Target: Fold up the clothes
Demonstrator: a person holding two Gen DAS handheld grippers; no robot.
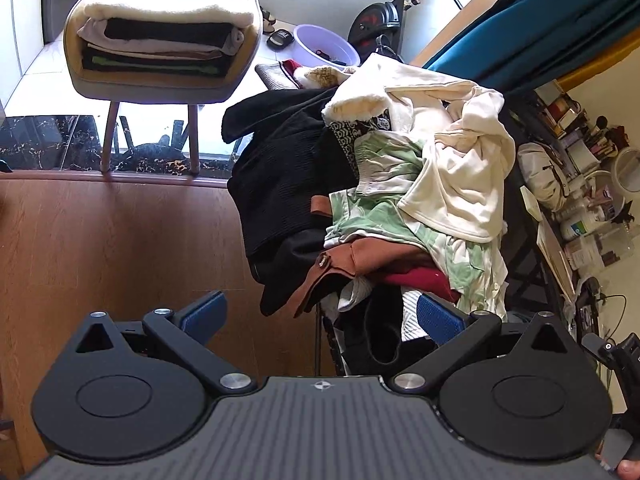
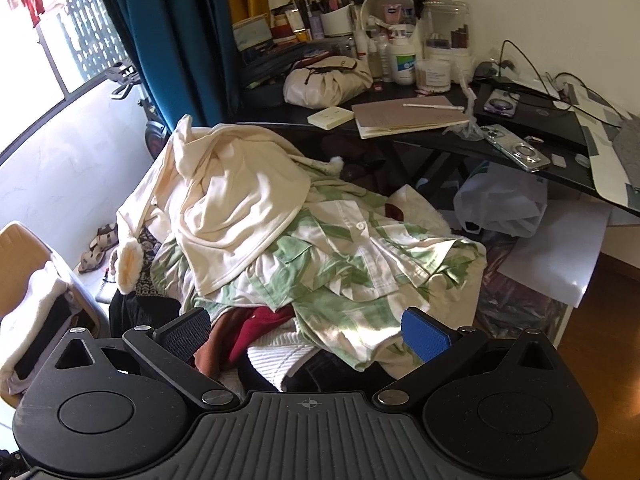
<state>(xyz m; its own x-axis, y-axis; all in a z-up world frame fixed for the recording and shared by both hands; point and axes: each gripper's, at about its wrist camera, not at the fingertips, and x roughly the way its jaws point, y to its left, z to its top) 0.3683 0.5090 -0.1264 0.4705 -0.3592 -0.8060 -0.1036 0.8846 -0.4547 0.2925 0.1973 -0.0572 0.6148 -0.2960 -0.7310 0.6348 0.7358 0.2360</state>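
- The left tongs point(image 1: 322, 316) are being held wide open, with nothing gripped between the blue pads point(image 1: 440, 316).
- They are being pointed at the near lower edge of the pile point(image 1: 384, 200), hovering just short of it; whether the right pad is touching cloth cannot be told.
- The right tongs point(image 2: 306, 334) are likewise being held wide open and empty, poised just above the near edge of the same pile point(image 2: 304, 240).
- Part of the right tongs' body is being seen at the lower right edge of the left view, with a fingertip point(image 1: 628, 470) of the person showing beneath it.
- The pile is being carried on a dark frame beside the worktop point(image 2: 460, 136), unfolded and tangled.
- A cream top point(image 2: 236, 204) is being shown lying uppermost, over a green-and-white shirt point(image 2: 360, 264).
- A maroon piece point(image 2: 264, 322) is being shown under the shirt's edge, just ahead of the right tongs.
- In the left view a brown garment point(image 1: 340, 268) and black clothes point(image 1: 280, 184) are being seen on the pile's near and left sides.
- Folded clothes point(image 1: 164, 32) are being shown stacked on a chair point(image 1: 160, 86), well apart from the pile, across the wooden floor point(image 1: 112, 248).
- The worktop is being crowded with bottles, brushes, a notebook point(image 2: 408, 118) and phones.
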